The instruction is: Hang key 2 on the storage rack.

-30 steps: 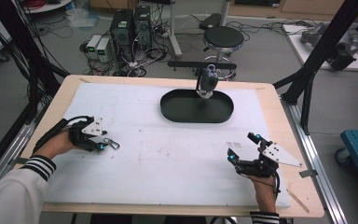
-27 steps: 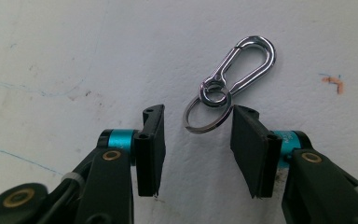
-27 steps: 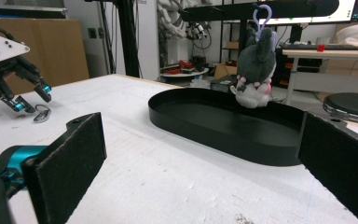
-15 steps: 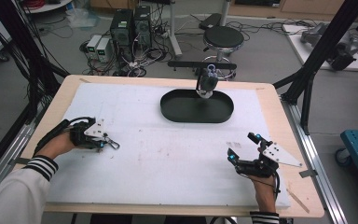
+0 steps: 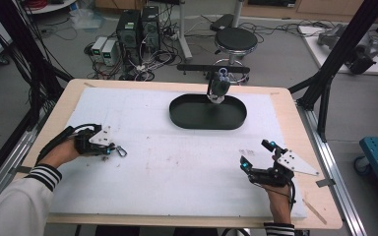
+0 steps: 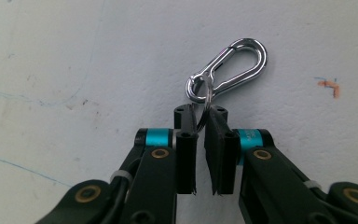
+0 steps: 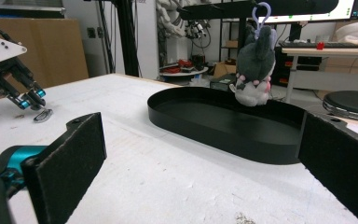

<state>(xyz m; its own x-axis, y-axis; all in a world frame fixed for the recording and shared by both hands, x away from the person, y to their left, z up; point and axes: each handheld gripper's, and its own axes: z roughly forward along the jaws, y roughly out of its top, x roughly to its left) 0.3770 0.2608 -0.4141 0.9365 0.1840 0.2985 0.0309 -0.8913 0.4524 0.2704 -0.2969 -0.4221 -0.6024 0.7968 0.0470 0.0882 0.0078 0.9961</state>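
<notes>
A silver carabiner (image 6: pixel 228 70) lies on the white foam mat, with a thin key ring (image 6: pixel 208 95) through its small end. My left gripper (image 6: pixel 201 114) is shut on that ring, its jaws almost touching. From above, the left gripper (image 5: pixel 112 149) sits at the mat's left with the carabiner (image 5: pixel 122 151) at its tips. My right gripper (image 5: pixel 256 154) rests open at the mat's right with nothing between its wide-apart pads (image 7: pixel 74 154). Straight ahead of it, a grey plush toy (image 7: pixel 255 65) hangs by a blue clip over a black oval tray (image 7: pixel 223 123).
The black oval tray (image 5: pixel 177 117) stands at the back middle of the mat, and the plush toy (image 5: pixel 219 88) dangles at its far rim from a black bar. Bare wooden table edge (image 5: pixel 320 196) runs along the right. A stool and computers stand on the floor beyond.
The left gripper has shifted only slightly in place with the ring in its jaws. The right gripper has stayed still and open.
</notes>
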